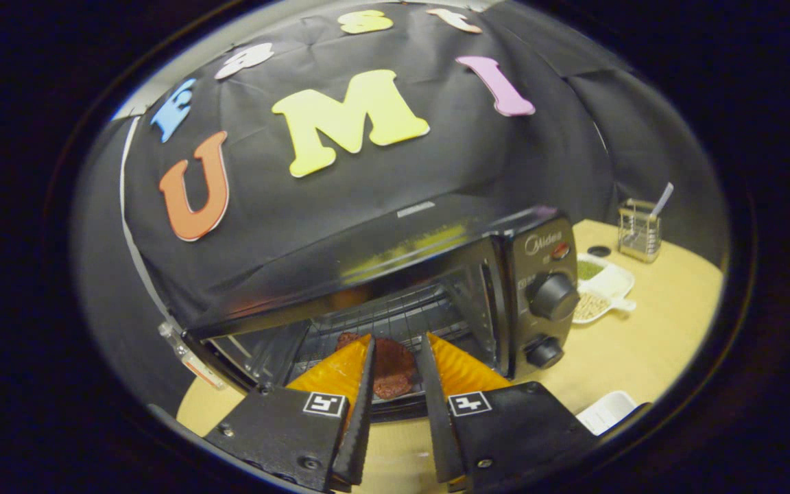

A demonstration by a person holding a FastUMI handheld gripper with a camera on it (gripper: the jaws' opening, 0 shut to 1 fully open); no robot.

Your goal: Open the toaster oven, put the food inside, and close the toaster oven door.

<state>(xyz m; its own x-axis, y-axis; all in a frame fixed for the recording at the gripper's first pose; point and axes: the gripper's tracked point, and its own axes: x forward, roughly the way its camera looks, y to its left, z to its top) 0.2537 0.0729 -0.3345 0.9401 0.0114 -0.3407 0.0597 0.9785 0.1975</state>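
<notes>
Gripper view.

Tool [395,350]: released, fingers spread with a clear gap, grasping nothing; fingertips level with the mouth of the toaster oven [505,288], aimed straight into the cavity.

Food [388,363]: dark reddish-brown round patty, flat on the wire rack [395,315] inside the cavity. Seen in the gap between the fingers, just ahead of and below the tips, apparently touching neither. Roughly round, so no long axis to align with.

Door [230,363]: appears dropped open, a glass panel edge and handle end showing low on the left, below the cavity mouth; exact hinge line hidden behind the fingers.

Control panel: two dark knobs [551,296] on the oven's right side, beyond the right finger.

Worktop [642,343]: pale wood. Bearing a white divided dish [607,285] with green and pale contents right of the oven, a wire holder [638,230] farther back, a white container [607,409] near the right finger.

Judgement: food placed; closing remains. Key relation: door lying below and toward the tool, so withdrawal backward, then a lift from beneath the door's front edge.
</notes>
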